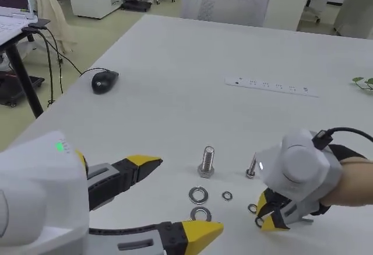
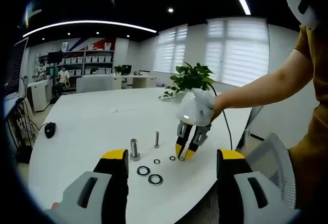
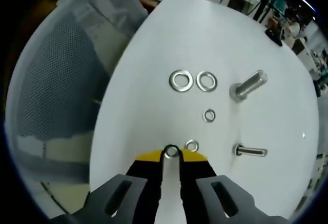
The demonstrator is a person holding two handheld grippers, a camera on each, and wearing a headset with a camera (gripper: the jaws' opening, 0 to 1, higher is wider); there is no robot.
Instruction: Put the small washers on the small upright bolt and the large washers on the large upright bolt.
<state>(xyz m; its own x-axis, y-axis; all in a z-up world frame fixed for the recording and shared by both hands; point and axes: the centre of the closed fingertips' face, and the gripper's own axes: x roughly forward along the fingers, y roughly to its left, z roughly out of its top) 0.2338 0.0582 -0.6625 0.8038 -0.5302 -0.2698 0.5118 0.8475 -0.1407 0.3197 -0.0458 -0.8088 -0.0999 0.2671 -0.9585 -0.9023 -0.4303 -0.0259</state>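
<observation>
Yellow tips of the right gripper [image 3: 171,155] sit close together and pinch a small washer [image 3: 171,151] that lies flat on the white table [image 3: 154,44]. A second small washer [image 3: 191,145] lies just beside the tips, at 2 o'clock in the right gripper view. A third small washer [image 3: 209,115] lies farther off at 1 o'clock. The small bolt [image 3: 250,151] stands at 3 o'clock, and the large bolt [image 3: 249,85] stands at 2 o'clock, beyond it. Two large washers [image 3: 181,80] lie side by side at 12 o'clock.

The left gripper [image 1: 173,195] has its jaws wide apart and holds nothing. In the head view the large washers lie at 3 o'clock from its gap.

In the head view the right gripper's white body covers much of its own tips. The right gripper view looks straight down and shows the washer between them.

Farther out in the head view, a black mouse [image 1: 105,81] sits at 10 o'clock and a white power strip [image 1: 271,86] at 1 o'clock. The left gripper view shows a green plant [image 2: 192,77] behind the right gripper. The right gripper view shows a grey mesh chair [image 3: 66,70] past the table edge at 9 o'clock.
</observation>
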